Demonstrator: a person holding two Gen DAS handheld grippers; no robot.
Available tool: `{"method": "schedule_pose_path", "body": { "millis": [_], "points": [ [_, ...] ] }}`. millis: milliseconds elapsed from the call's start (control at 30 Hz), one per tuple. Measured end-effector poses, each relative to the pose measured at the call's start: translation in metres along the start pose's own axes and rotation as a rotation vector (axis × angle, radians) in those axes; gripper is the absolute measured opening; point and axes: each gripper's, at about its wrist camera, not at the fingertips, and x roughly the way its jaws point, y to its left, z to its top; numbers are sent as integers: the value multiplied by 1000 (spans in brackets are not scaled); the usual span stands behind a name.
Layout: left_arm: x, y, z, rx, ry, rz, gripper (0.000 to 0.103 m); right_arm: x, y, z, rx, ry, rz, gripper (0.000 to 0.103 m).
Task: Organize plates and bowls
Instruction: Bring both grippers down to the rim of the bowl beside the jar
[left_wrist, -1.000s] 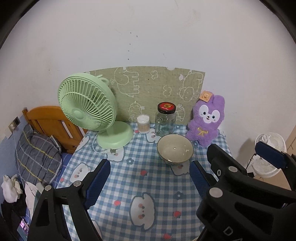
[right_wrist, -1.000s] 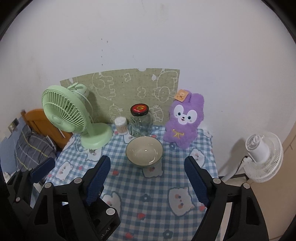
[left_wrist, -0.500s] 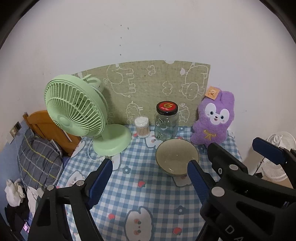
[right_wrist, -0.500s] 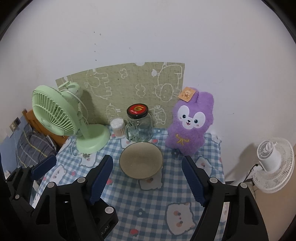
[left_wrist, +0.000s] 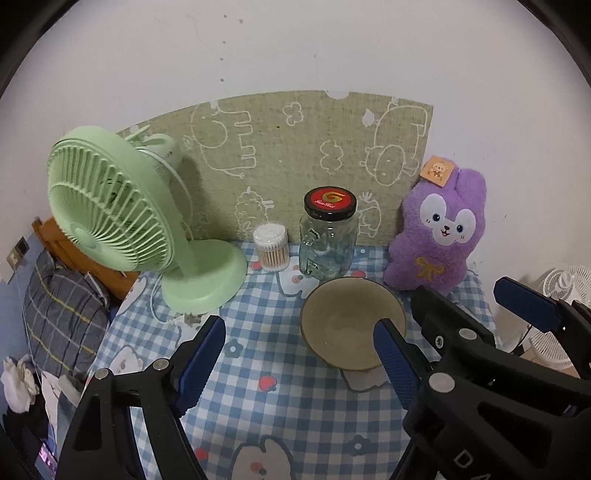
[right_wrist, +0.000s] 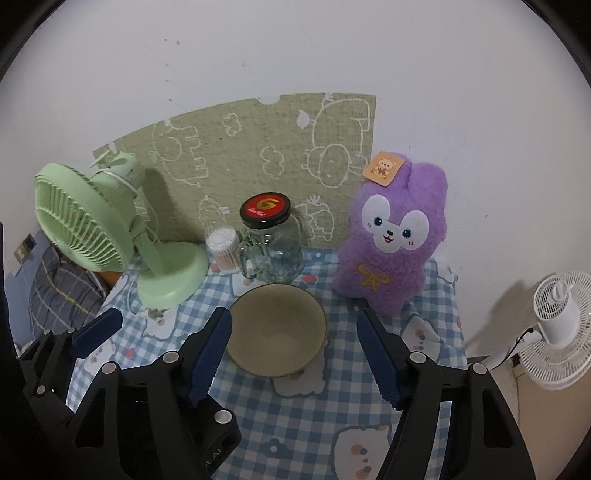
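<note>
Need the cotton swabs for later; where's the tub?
In both views, the cotton swab tub stands at the table's back edge, between the green fan and the glass jar.

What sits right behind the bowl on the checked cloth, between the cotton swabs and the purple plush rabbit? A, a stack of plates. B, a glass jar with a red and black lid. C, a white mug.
B: a glass jar with a red and black lid stands directly behind the bowl.

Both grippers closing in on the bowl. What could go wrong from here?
1. The glass jar stands right behind the bowl; a push forward could knock it.
2. Right gripper straddles the bowl while the left gripper has one finger over its rim: they may collide.
3. The purple plush crowds the right side.
</note>
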Motion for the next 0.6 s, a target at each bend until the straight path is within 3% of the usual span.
{"method": "schedule_pose_path", "body": {
  "millis": [600],
  "points": [
    [74, -8, 7, 11, 27, 26, 66, 77, -21, 3, 51, 42, -33, 65]
  ]
}}
